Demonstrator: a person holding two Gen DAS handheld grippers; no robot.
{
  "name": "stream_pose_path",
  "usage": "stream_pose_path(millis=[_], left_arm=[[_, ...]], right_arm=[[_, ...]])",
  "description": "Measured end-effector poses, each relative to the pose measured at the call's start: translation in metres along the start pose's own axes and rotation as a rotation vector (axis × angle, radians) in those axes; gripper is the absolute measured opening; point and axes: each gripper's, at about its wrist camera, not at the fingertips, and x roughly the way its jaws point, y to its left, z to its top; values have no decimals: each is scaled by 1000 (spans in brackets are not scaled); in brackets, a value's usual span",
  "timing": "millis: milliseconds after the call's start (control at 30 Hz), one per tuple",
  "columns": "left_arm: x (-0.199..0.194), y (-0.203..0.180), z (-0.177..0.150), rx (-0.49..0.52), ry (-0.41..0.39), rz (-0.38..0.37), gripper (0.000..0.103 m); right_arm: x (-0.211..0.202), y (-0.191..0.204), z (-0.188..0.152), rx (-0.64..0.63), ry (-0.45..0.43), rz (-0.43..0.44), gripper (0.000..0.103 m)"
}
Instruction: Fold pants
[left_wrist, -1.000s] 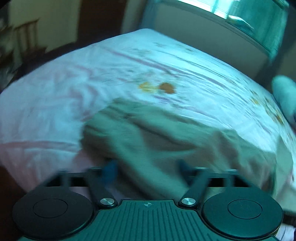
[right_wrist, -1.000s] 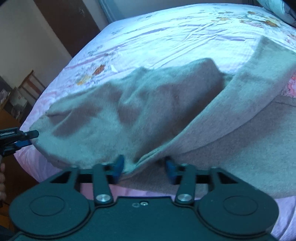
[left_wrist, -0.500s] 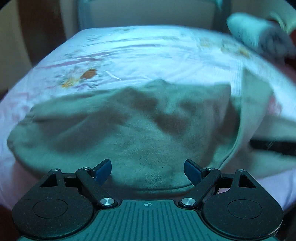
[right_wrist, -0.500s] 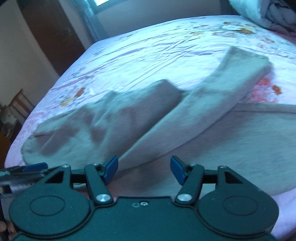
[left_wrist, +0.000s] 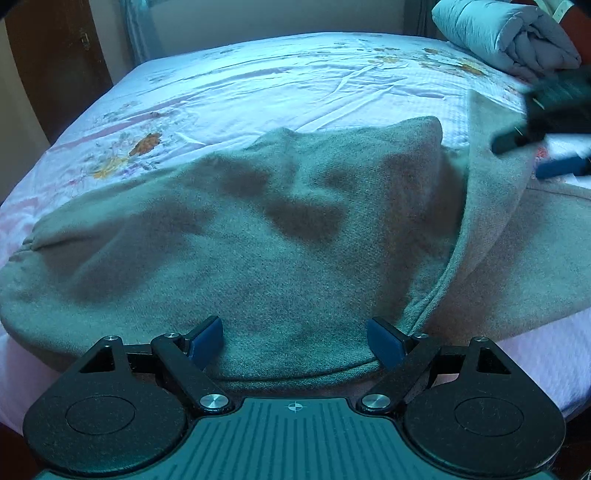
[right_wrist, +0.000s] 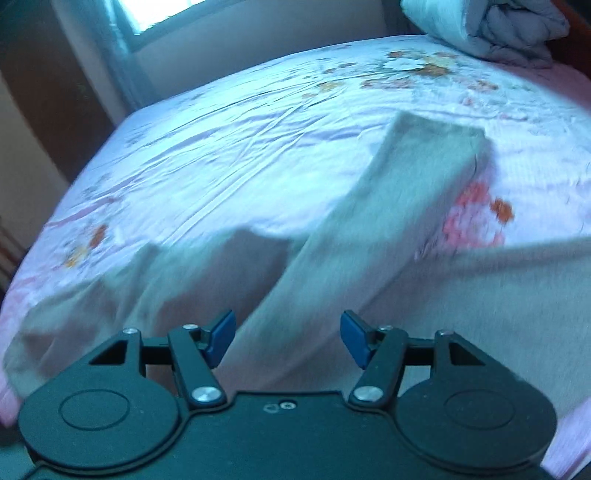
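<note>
While the left gripper (left_wrist: 295, 341) hangs over the near edge of the bed, its two blue fingers (left_wrist: 207, 339) stand wide apart with nothing pinched between them. Grey pants (left_wrist: 258, 240) lie just beyond and beneath the fingertips, the curved near hem running across the gap between the two fingers. From there the fabric spreads outward in a broad, rumpled mound with dark shadowed dips. To the right of the fingers one leg is turned back over the rest, its edge running away towards the far right. Past the pants lies the pale sheet (left_wrist: 295, 81) with its flower print, and a rolled quilt (left_wrist: 506, 33) sits at the far right corner. At the right edge the other tool shows as a dark blur over the turned leg.

The right gripper (right_wrist: 288, 338) is held over the same pants (right_wrist: 406, 206); its jaws have just been opening and now stand at a middling gap, with no cloth between the fingers (right_wrist: 221, 336). Straight ahead of them the folded-back leg stretches away to a squared end on the sheet (right_wrist: 258, 147). More grey cloth lies to either side of the fingers. This view is blurred.
</note>
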Motion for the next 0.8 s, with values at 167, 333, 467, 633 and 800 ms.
stream_pose_path(millis=[167,333,467,633,800], left_arm=[[1,3,-3,-16,-15,-20,86],[3,9,-2,-33,-14,-53,86],[5,10,-4,-33,-25,-60,86],[4,15,-5,-47,-29,-80,86],[4,15,-6,-47,-35,-84,86]], right_arm=[[34,0,46,25,46,-120,55],[70,-2,47,64,203,-170,29],[77,0,33,92,270,-257,24],[84,20,40,108,298,-333,35],[90,35,29,91,338,-324,36]])
